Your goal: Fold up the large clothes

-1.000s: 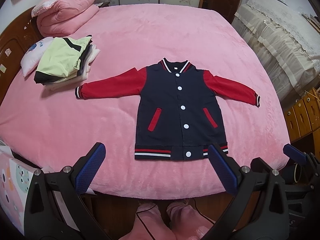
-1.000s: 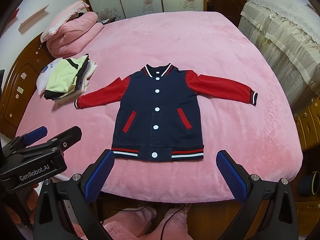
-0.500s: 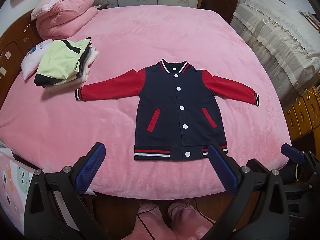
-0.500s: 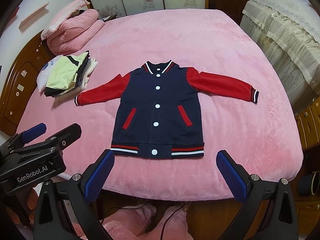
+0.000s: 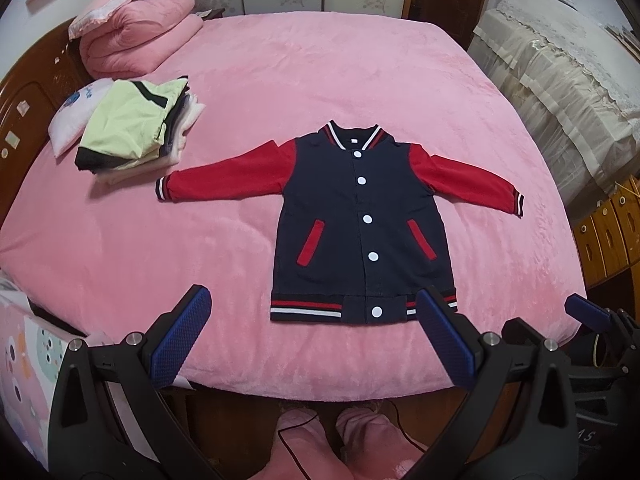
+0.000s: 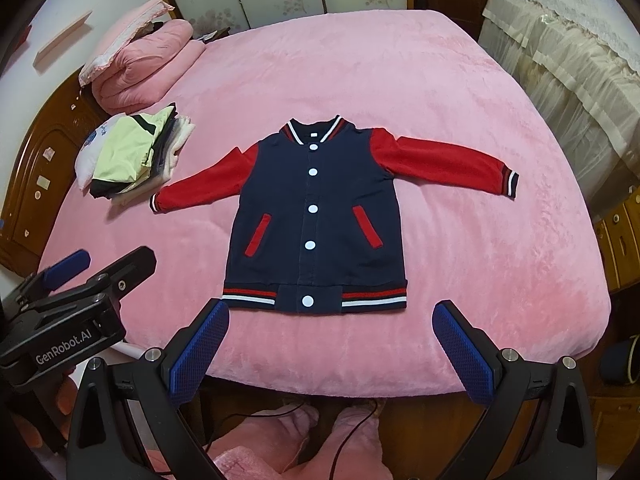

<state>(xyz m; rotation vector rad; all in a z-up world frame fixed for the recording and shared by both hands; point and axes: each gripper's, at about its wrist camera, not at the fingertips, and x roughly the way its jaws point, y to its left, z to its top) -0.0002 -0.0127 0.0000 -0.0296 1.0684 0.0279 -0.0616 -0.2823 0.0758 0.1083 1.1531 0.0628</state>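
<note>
Currently the navy-and-red buttoned baseball jacket [image 5: 362,220] lies flat mid-frame on the pink plush bed [image 5: 280,80], collar away, hem nearest both wide-open, empty grippers: left gripper [image 5: 312,320], right gripper [image 6: 332,334].

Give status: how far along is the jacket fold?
Done: jacket lies flat, buttoned, sleeves spread on the bed; a folded stack sits beside its sleeve. In hand: nothing; left gripper and right gripper are open, short of the hem. Left: every fold.
</note>
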